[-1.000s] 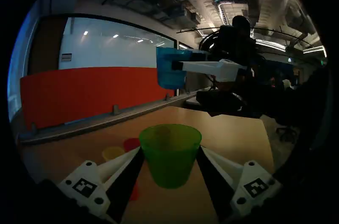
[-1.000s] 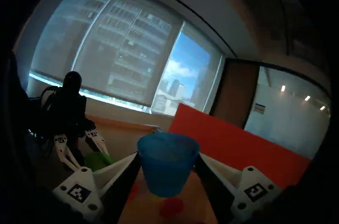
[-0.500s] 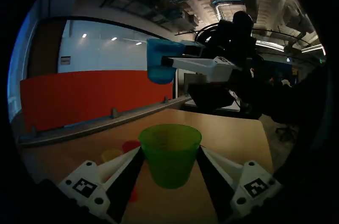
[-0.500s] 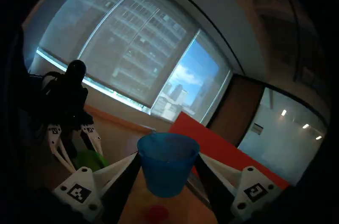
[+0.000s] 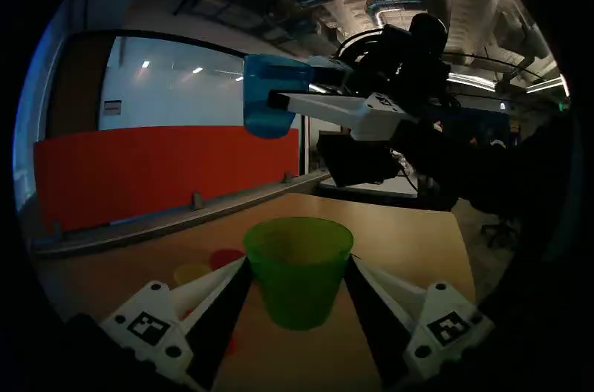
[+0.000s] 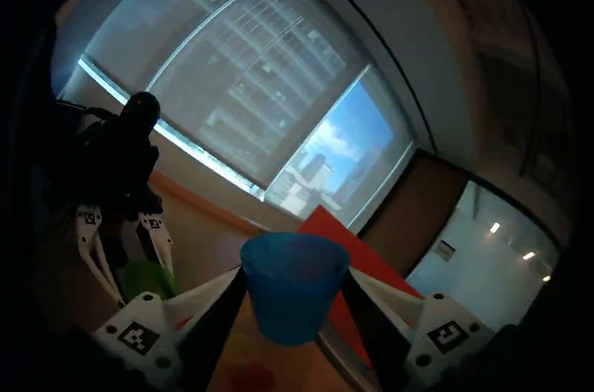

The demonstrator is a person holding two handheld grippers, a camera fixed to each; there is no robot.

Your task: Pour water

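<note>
The left gripper [image 5: 297, 262] points forward and level, its two white fingers pressed against either side of the green cup [image 5: 298, 284], which stands upright between them. The right gripper [image 5: 276, 101] hangs above and beyond the green cup, reaching in from the right in the left gripper view. Its fingers are clamped on the blue cup [image 5: 261, 95], held close to upright, and the arm behind it is too dark to make out.
</note>
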